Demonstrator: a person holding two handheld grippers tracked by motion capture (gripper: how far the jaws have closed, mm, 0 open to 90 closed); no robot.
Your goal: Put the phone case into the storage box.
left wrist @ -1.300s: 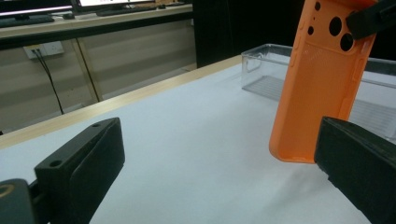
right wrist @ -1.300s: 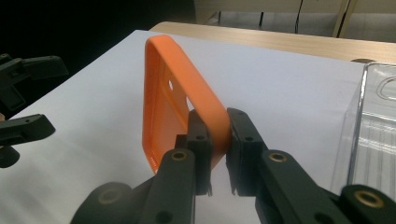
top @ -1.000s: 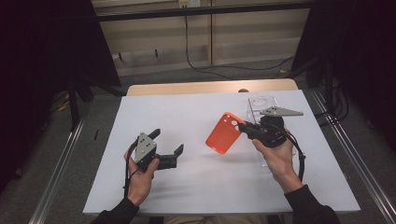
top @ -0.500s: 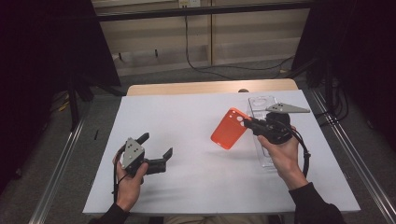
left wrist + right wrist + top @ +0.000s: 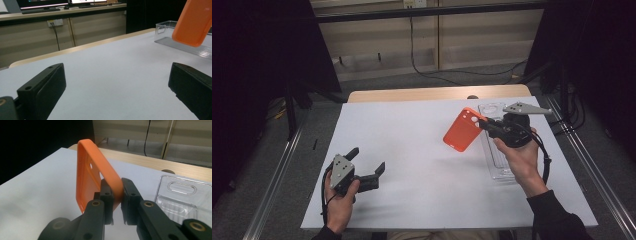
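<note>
white table [image 5: 422, 165], orange phone case [image 5: 463, 130] clamped in right gripper [image 5: 484, 125], lifted

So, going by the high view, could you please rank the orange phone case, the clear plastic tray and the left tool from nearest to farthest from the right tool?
1. Orange phone case: clamped in the right tool, off the table.
2. Clear plastic tray: lying just beneath that hand, at the table's right.
3. Left tool: far across, near the front-left corner.

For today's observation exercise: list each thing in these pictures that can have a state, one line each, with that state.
orange phone case: held off the table, tilted, empty
clear plastic tray: lying flat, open
right gripper: shut on the case's edge
left gripper: open, holding nothing
</note>
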